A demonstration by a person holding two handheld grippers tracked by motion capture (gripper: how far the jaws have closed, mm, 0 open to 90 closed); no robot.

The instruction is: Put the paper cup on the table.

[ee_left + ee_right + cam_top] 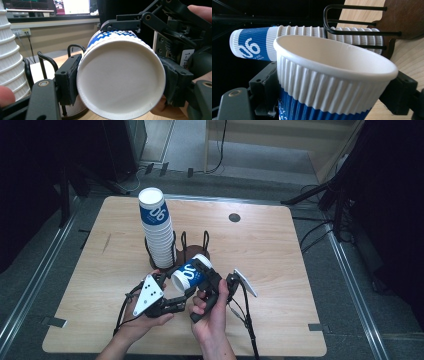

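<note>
Blue-and-white ribbed paper cup (190, 273) tilted on its side, beside tall cup stack (156, 227)

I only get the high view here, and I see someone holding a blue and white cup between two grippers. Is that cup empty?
Observer: Yes. The right gripper view looks into the cup, and its inside is bare white.
Operator: Which end faces the left gripper?
Observer: The flat white bottom; the left gripper has one jaw against each side of it.
Operator: Does the tall stack sit in anything?
Observer: A black wire holder rings the lower part of the stack.
</note>
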